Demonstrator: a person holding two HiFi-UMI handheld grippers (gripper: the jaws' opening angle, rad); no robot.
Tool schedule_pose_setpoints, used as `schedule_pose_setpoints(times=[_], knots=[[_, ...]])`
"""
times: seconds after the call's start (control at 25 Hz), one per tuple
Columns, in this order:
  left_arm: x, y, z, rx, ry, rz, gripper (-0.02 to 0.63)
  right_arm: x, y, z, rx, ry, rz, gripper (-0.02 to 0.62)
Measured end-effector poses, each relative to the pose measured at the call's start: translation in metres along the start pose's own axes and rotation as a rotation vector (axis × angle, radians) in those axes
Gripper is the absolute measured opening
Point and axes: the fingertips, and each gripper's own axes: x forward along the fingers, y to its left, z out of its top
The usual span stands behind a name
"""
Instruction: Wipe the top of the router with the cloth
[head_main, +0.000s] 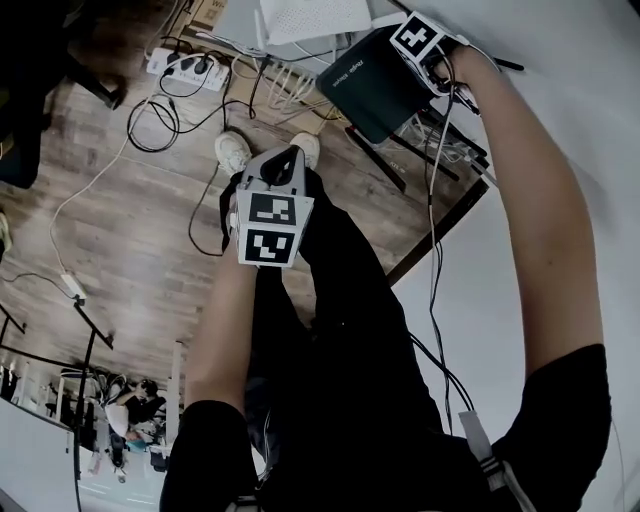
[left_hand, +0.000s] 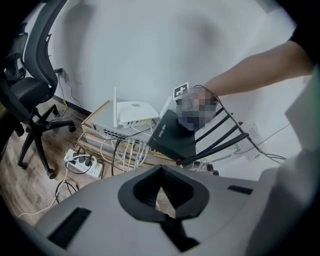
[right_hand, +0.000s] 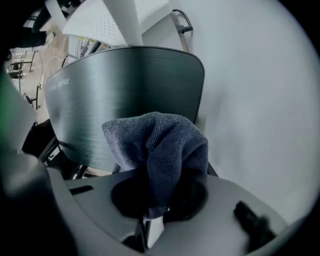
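The right gripper has its fingers clamped on a bunched blue-grey microfibre cloth. The cloth's free fold lies against the near part of the flat, dark router with a brushed top. The router sits tilted at the far right, close to the white wall.

The cloth looks soft and limp, so it should only wipe where the fingers press it down. The router looks light and its top smooth, so it may slide or tip under a hard stroke. A steadying hold would best go on its side edge, away from the thin black antennas.

The left gripper hangs back over the wood floor, fingers together with nothing in them. To the left of the router are a white router with upright aerials, a tangle of white cables and a white power strip. A black office chair stands at the far left.
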Motion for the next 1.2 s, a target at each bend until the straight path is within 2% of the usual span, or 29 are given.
schedule_pose_setpoints(times=[0.08,0.28,0.52,0.76,0.96,1.2], knots=[[-0.003,0.006,0.002,-0.01,-0.01,0.007,0.012,0.0,-0.002,0.001,-0.005,0.003,0.005,0.044],[-0.007,0.023,0.0,-0.075,-0.028,0.031,0.012,-0.002,-0.006,0.007,0.095,-0.057,0.092,0.044],[-0.008,0.027,-0.004,-0.077,-0.032,0.028,0.012,-0.007,-0.012,0.011,0.141,-0.091,0.084,0.044],[-0.009,0.025,-0.013,-0.065,-0.016,0.01,0.012,-0.018,-0.014,0.02,0.231,-0.185,0.085,0.044],[-0.011,0.03,-0.019,-0.064,-0.004,0.0,0.011,-0.027,-0.014,0.029,0.173,-0.198,0.005,0.044],[-0.011,0.045,-0.025,-0.119,-0.008,-0.004,0.012,-0.034,0.012,0.029,0.106,-0.177,0.033,0.044]])
